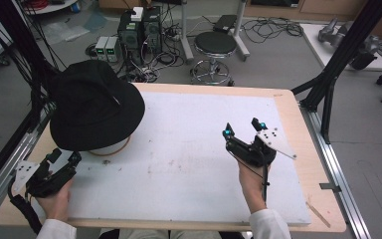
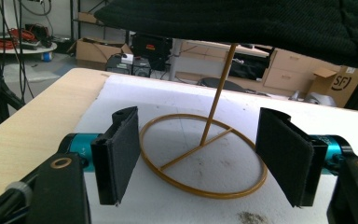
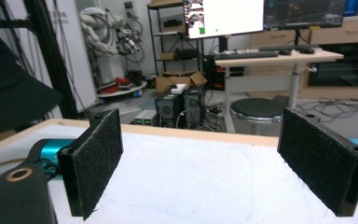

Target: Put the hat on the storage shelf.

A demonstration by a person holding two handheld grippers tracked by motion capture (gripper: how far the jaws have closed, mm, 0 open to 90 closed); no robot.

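Observation:
A black wide-brimmed hat (image 1: 93, 104) sits on a gold wire stand (image 2: 205, 156) at the table's left; its brim (image 2: 242, 23) overhangs the stand's ring base and thin upright rod. My left gripper (image 1: 63, 158) is held near the front left corner, just short of the stand, open with nothing between its black pads (image 2: 121, 154). My right gripper (image 1: 242, 128) hovers over the right half of the white board (image 1: 189, 149), open and empty, its pads (image 3: 95, 158) wide apart. The hat's edge (image 3: 9, 93) shows at the left of the right gripper view.
The white foam board covers most of the wooden table (image 1: 306, 149). Black frame posts (image 1: 338, 55) stand at the table's right and left sides. Beyond the far edge are a black stool (image 1: 215, 47) and computer boxes (image 1: 139, 32) with cables on the floor.

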